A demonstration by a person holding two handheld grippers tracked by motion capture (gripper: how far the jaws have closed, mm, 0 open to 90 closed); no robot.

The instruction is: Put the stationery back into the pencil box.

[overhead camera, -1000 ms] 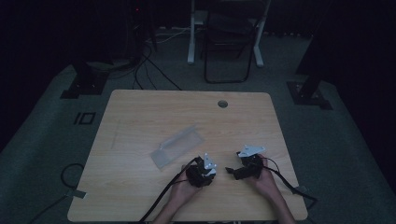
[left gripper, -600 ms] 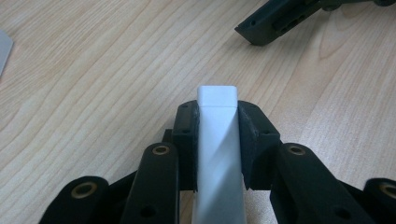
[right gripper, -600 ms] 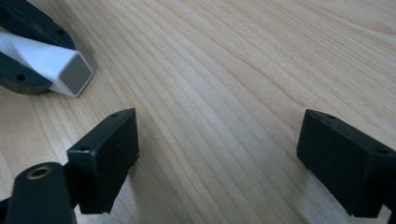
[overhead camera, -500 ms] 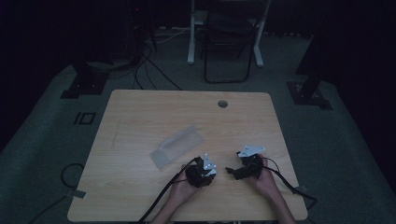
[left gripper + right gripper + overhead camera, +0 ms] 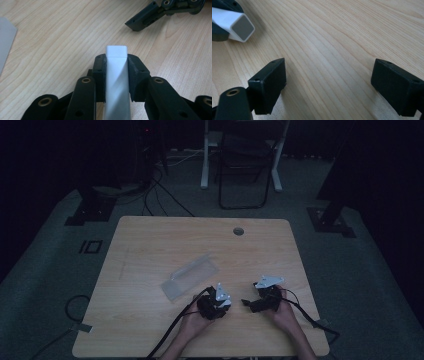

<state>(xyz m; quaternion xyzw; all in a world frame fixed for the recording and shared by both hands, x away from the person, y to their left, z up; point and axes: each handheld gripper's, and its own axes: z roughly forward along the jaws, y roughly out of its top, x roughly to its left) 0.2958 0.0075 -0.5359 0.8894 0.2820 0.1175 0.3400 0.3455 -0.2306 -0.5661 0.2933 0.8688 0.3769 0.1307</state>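
Observation:
A white square-section bar (image 5: 116, 75) lies lengthwise between the pads of my left gripper (image 5: 116, 71), which is shut on it just above the wooden table (image 5: 50, 50). The bar's flat end (image 5: 243, 30) shows at the upper left of the right gripper view. My right gripper (image 5: 328, 82) stands open over bare wood with nothing between its jaws; one of its jaws (image 5: 147, 18) reaches into the top right of the left gripper view. In the high view the left gripper (image 5: 214, 302) and right gripper (image 5: 262, 297) sit side by side near the table's front edge.
A clear plastic box (image 5: 191, 276) lies on the table to the left of and beyond the left gripper; its grey corner (image 5: 6, 42) shows in the left gripper view. A round cable hole (image 5: 238, 231) is near the far edge. Cables trail off the front.

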